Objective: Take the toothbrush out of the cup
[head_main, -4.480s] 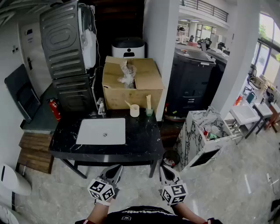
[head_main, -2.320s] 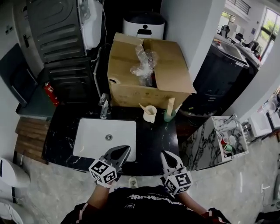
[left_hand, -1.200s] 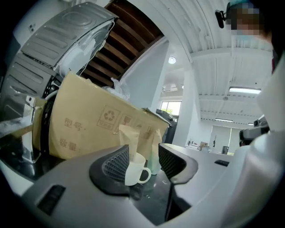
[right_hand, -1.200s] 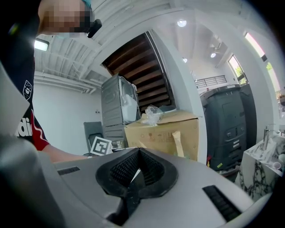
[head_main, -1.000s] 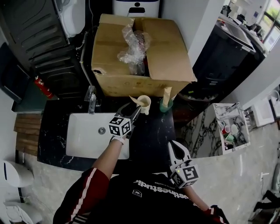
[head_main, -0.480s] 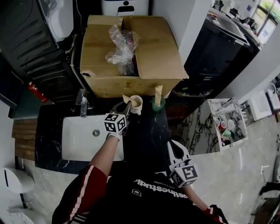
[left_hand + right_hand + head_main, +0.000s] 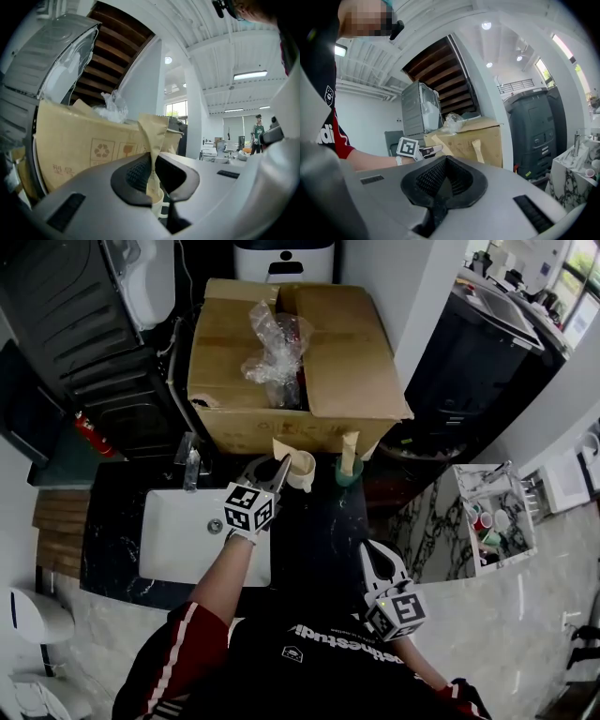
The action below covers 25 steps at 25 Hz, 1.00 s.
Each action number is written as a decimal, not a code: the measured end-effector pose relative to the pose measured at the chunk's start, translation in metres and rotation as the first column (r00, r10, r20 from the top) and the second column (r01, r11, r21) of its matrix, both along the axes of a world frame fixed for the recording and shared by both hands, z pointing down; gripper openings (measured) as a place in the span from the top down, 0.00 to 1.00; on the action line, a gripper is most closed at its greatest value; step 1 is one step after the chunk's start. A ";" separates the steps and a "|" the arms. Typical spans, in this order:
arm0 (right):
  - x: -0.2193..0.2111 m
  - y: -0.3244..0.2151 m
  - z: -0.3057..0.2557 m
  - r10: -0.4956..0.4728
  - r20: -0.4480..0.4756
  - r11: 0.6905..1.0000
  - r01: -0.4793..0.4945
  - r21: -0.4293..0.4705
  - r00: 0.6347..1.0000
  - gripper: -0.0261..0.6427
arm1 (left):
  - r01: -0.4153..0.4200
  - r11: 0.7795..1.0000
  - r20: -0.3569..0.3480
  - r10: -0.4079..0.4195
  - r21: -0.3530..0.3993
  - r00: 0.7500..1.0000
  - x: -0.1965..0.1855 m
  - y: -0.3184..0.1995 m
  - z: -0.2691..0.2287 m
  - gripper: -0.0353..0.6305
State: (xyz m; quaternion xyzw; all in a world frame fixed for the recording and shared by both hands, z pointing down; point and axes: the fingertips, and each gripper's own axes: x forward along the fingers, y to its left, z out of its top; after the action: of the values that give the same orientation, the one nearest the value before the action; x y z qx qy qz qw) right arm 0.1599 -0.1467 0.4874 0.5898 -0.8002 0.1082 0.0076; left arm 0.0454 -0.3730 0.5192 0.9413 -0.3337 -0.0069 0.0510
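Head view: black counter (image 7: 314,542) bears sink (image 7: 178,542), cup (image 7: 302,471); cardboard box (image 7: 349,362) behind.

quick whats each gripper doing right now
Left gripper: jaws closing on the toothbrush, pads pressing it.
Right gripper: shut, empty.

Cardboard box (image 7: 70,145), front face: framed recycling-arrows symbol (image 7: 101,149). Just right of it, second framed pictogram (image 7: 125,151), shape unclear. Low at box's left end, reddish characters (image 7: 60,169), blurred, unreadable.

Black shirt (image 7: 281,681), well in front of box in head view: white lettering (image 7: 339,645), upside down, too small to read surely.

Left gripper (image 7: 278,466), jaws closing on toothbrush (image 7: 153,136) just before box: its cube (image 7: 248,509) bears square black-white coded marker, no letters. Right gripper (image 7: 372,551), farther from box: same kind of marker.
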 end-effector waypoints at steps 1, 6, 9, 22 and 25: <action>-0.002 -0.002 -0.001 -0.010 0.001 1.000 0.010 0.004 1.000 0.91 | -0.012 1.000 0.000 0.012 0.027 1.000 -0.001 0.003 -0.011 0.89; -0.015 -0.010 -0.004 -0.058 0.005 0.998 0.058 0.013 0.998 0.91 | -0.035 0.996 -0.014 0.036 0.087 0.999 -0.007 0.013 -0.046 0.89; -0.020 -0.011 -0.005 -0.078 0.002 0.997 0.078 0.021 0.997 0.91 | -0.028 0.997 -0.010 0.029 0.074 1.000 -0.015 0.018 -0.046 0.89; -0.033 -0.019 -0.003 -0.141 0.014 0.990 0.140 0.028 0.990 0.91 | -0.012 0.999 -0.077 0.008 -0.047 0.997 -0.083 0.146 -0.020 0.89; -0.038 -0.021 -0.001 -0.155 0.019 0.988 0.155 0.013 0.988 0.91 | -0.006 0.997 -0.086 -0.001 -0.083 0.996 -0.093 0.168 -0.005 0.89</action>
State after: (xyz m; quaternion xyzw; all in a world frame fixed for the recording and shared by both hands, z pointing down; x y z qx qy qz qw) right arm 0.1218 -0.1674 0.4869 0.5248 -0.8442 0.1086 0.0045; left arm -0.0472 -0.2052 0.5147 0.9376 -0.3300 -0.0336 0.1044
